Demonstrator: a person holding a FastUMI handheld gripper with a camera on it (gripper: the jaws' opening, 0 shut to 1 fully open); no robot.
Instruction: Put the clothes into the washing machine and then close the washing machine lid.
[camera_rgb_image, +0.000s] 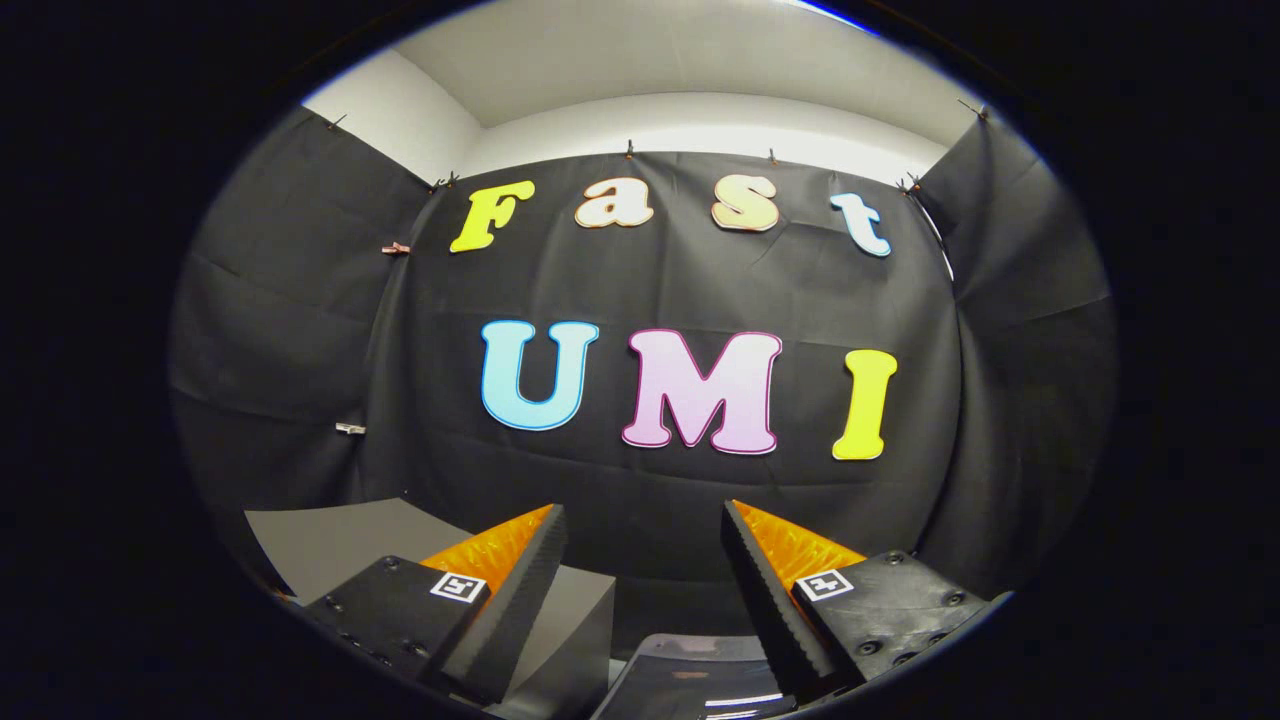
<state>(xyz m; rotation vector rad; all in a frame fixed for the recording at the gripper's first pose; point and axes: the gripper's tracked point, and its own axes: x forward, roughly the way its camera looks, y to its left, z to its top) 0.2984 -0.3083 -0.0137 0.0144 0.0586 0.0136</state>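
My gripper (643, 510) is open and held up high, facing the black cloth wall, with nothing between its fingers. Low down between the fingers, close under me, lies a dark glossy panel (690, 672) with a pale reflection on it. It may be part of the washing machine, but I cannot tell for sure.
A flat grey surface (335, 545) lies beyond and behind the left finger, and its corner (592, 610) reaches in between the fingers. Black cloth walls (660, 280) close the booth ahead and on both sides, with a white wall above.
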